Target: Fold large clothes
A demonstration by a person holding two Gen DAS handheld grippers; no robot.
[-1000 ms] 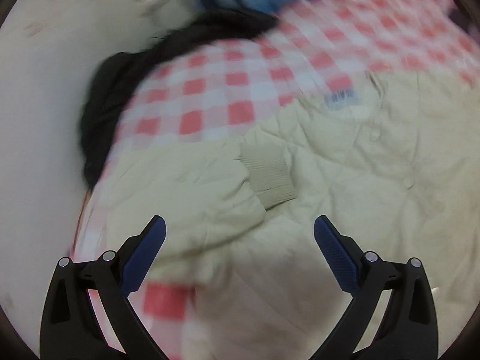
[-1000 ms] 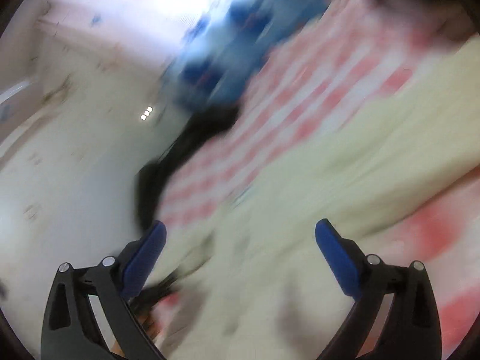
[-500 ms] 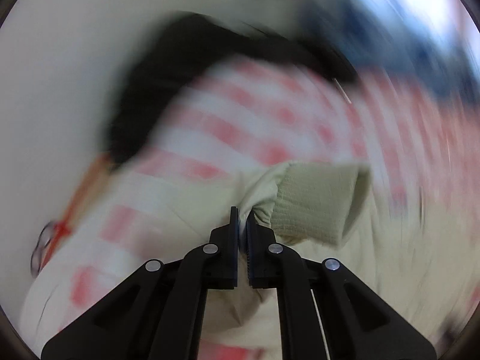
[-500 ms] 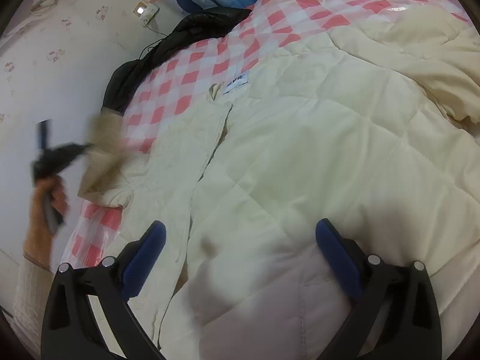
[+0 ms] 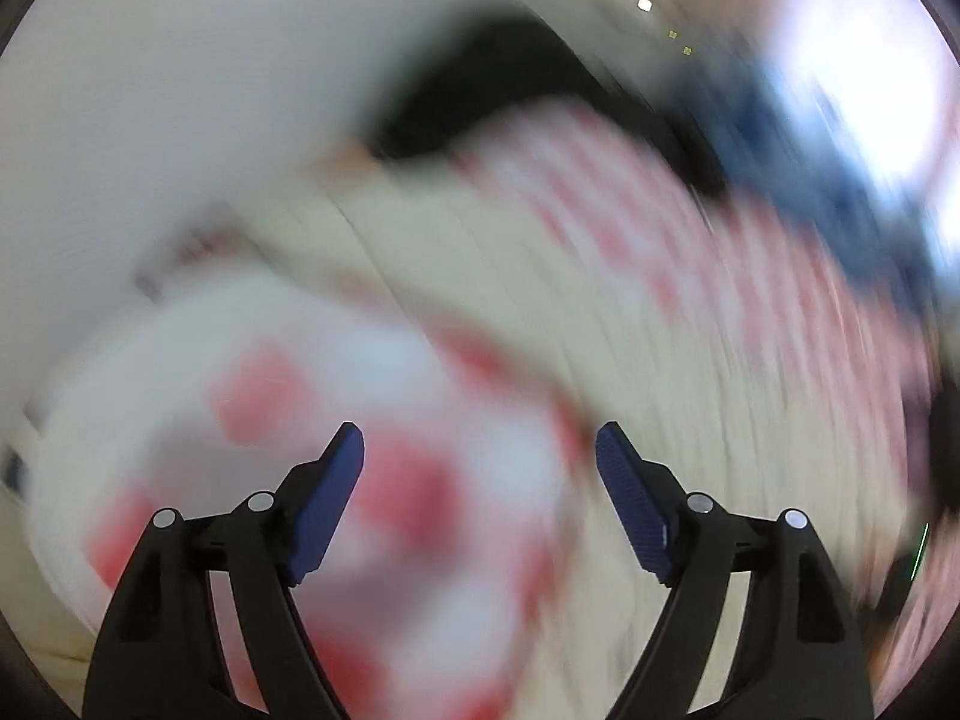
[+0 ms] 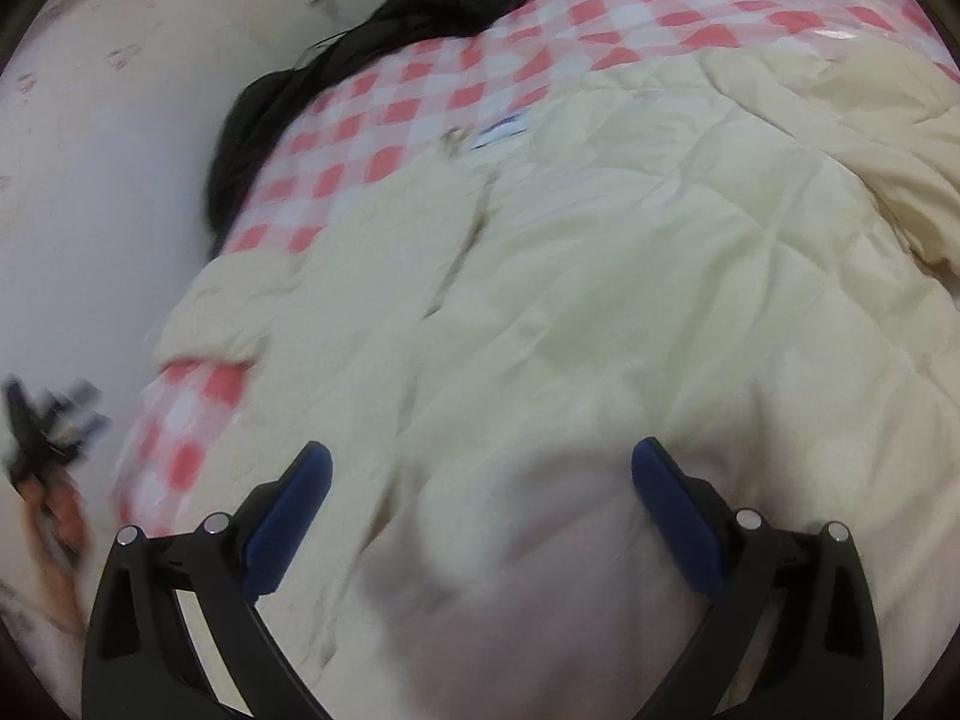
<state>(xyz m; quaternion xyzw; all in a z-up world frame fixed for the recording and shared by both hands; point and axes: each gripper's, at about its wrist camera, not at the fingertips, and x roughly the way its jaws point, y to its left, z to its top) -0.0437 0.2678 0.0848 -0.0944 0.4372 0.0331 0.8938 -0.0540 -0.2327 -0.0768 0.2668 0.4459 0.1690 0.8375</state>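
Though it sprawls across most of the checked bedcover (image 6: 606, 18), the cream quilted jacket (image 6: 630, 276) looks light, puffy and limp; hems and cuffs offer the surest hold. Both the left gripper (image 5: 479, 450), jaws just reopened, and right gripper (image 6: 480, 468) gape empty. Its far neck label (image 6: 501, 127) is unreadable.

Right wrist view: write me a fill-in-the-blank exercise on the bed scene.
1. The cream jacket lies on a sheet checked white and ____.
2. The right hand-held gripper hangs over the jacket with its jaws ____.
3. The garment bunched at the sheet's far-left edge is ____.

Missing words: red; open; black
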